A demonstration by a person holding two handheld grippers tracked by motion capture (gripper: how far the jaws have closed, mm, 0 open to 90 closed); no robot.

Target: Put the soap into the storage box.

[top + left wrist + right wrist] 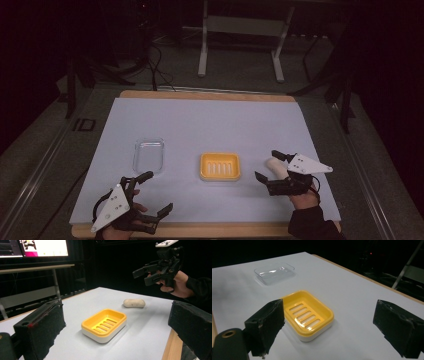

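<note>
A yellow slotted soap dish [220, 166] [105, 325] [307, 315] sits empty at the middle of the white mat. To its right lies a pale oval bar of soap [274, 164] [134, 303]. My right gripper [270, 166] [329, 325] is open, held in the air above the soap, its jaws pointing toward the dish; the left gripper view shows it [141, 277] raised well off the table. My left gripper [156, 194] [116, 322] is open near the front left edge, facing the dish, with nothing between its jaws.
A clear plastic tray [149, 155] [274, 272] lies left of the dish. The white mat [210, 120] covers a wooden table whose edge shows at the front [210, 230]. A metal stand [240, 45] is on the floor beyond the table.
</note>
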